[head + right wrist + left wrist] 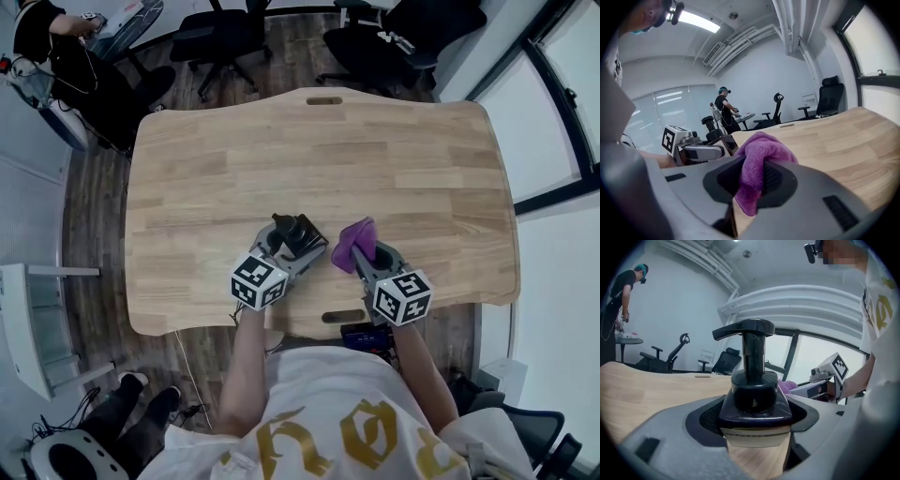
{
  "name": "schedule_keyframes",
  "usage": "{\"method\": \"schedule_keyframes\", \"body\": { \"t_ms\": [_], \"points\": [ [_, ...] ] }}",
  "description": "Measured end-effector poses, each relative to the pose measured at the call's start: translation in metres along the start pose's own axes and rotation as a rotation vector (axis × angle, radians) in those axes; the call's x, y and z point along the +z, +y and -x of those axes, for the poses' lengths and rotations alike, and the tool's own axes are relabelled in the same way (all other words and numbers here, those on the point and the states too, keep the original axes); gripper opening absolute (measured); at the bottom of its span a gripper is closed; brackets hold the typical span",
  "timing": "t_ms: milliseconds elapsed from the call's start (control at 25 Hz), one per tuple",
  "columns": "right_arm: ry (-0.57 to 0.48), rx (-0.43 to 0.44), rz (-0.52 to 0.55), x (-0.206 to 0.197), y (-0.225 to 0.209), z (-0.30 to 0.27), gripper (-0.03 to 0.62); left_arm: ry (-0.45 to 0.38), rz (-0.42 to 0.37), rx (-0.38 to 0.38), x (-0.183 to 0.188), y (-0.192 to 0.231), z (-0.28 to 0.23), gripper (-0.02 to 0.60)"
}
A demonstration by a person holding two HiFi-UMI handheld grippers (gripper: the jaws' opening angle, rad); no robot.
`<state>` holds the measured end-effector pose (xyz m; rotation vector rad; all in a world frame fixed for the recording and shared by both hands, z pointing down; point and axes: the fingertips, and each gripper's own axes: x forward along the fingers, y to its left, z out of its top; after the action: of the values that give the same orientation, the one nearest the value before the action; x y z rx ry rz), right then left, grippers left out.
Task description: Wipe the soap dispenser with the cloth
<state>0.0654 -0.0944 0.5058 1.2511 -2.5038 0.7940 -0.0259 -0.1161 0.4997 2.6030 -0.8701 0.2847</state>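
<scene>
A black pump soap dispenser (753,385) stands upright between the jaws of my left gripper (754,427), which is shut on its body. From above, the soap dispenser (298,232) sits near the table's front edge with the left gripper (289,246) around it. A bunched purple cloth (757,161) is pinched in my right gripper (752,187). In the head view the cloth (354,241) is a short gap to the right of the dispenser, held by the right gripper (364,251). The cloth and the dispenser are apart.
The wooden table (328,159) stretches away beyond both grippers. Office chairs (220,37) stand at its far side, and a person (70,47) is at a small desk at the far left. Windows (562,122) run along the right.
</scene>
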Motion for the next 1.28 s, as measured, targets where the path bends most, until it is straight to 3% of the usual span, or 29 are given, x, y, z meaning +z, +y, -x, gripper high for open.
{"method": "schedule_keyframes", "body": {
  "t_ms": [640, 960, 1280],
  "points": [
    [-0.107, 0.006, -0.03, 0.003, 0.03, 0.05, 0.061, -0.034, -0.122, -0.048, 0.02, -0.063, 0.031, 0.359],
    [-0.152, -0.002, -0.086, 0.006, 0.025, 0.062, 0.061, -0.072, -0.106, -0.087, 0.026, -0.075, 0.033, 0.359],
    [-0.229, 0.018, -0.115, 0.036, 0.028, 0.073, 0.061, -0.094, -0.114, -0.115, 0.033, -0.081, 0.036, 0.359]
  ]
}}
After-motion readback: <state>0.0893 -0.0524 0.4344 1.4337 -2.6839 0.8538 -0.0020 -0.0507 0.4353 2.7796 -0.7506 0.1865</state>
